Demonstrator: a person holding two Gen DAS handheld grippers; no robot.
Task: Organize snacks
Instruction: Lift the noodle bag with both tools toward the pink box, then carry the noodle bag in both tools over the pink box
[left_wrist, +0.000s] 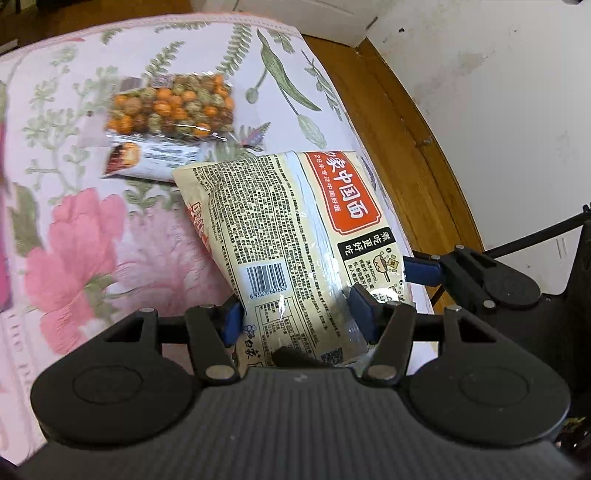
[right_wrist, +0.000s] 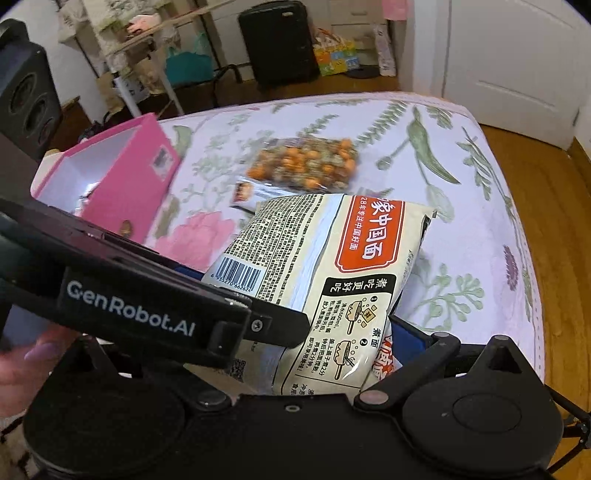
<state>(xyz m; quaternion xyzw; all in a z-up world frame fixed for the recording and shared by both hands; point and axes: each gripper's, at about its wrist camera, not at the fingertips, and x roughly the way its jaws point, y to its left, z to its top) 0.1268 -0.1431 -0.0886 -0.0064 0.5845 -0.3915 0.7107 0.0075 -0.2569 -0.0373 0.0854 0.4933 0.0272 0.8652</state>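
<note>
A cream noodle packet (left_wrist: 291, 236) with a red label is held between the blue pads of my left gripper (left_wrist: 295, 314), near the bed's right edge. It also shows in the right wrist view (right_wrist: 332, 273), where my right gripper (right_wrist: 306, 332) sits around its near end; the left gripper's body hides its left finger, so its grip is unclear. A clear bag of orange and green coated nuts (left_wrist: 173, 105) lies farther back, also in the right wrist view (right_wrist: 306, 164). A small wrapped cake bar (left_wrist: 151, 158) lies beside it.
An open pink box (right_wrist: 122, 184) stands on the floral bed cover (right_wrist: 461, 221) at the left. Wooden floor (left_wrist: 413, 129) and a white wall lie right of the bed. A black suitcase (right_wrist: 277, 40) and shelves stand behind.
</note>
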